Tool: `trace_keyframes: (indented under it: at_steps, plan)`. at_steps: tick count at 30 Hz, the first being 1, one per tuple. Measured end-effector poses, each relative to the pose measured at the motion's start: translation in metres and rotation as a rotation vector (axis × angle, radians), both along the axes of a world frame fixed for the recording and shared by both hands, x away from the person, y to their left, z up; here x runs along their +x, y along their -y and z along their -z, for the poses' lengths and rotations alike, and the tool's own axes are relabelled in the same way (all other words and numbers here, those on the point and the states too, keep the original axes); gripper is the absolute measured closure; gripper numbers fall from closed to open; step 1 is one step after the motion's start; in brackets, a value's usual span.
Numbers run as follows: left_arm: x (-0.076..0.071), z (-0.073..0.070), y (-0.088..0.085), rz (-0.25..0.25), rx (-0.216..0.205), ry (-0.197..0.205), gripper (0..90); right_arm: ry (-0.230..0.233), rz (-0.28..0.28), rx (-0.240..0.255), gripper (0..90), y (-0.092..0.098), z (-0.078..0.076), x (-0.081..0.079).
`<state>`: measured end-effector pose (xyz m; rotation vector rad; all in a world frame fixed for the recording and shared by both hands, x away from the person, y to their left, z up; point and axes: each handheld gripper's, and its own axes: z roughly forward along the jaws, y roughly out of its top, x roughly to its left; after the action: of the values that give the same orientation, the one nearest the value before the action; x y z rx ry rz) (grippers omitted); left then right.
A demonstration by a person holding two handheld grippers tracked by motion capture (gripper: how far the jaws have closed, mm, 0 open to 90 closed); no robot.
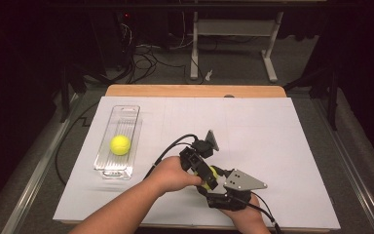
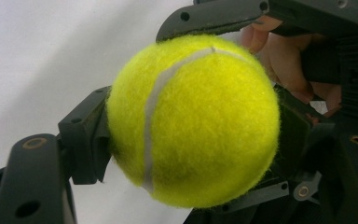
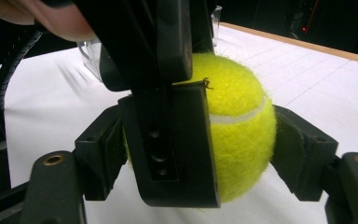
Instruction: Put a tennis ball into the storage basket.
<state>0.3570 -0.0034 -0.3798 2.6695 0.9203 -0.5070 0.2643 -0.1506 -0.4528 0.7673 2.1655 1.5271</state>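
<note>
From above, a clear tray (image 1: 102, 163) at the table's left holds one tennis ball (image 1: 120, 145); up close, the gripper views show a second ball (image 2: 193, 121) squeezed from four sides. Two balls, two grippers, one tray. The left gripper (image 1: 205, 176) and the right gripper (image 1: 219, 181) are both clamped on that ball near the table's front edge, jaws crossing.

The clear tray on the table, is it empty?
No, a yellow tennis ball lies inside the clear tray at the left of the white table.
</note>
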Motion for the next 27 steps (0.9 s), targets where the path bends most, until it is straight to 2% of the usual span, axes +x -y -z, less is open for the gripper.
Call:
trace_keyframes:
  at_steps: [20, 27]
  plan:
    - [-0.0014, -0.0013, -0.0001, 0.006, 0.017, 0.013, 26.3, 0.032, -0.004, -0.009, 26.0, -0.0025, 0.0018, -0.0012]
    - [-0.0016, -0.0021, -0.0006, 0.004, 0.020, 0.017, 26.3, 0.030, -0.002, -0.010, 24.0, -0.0033, 0.0021, -0.0017]
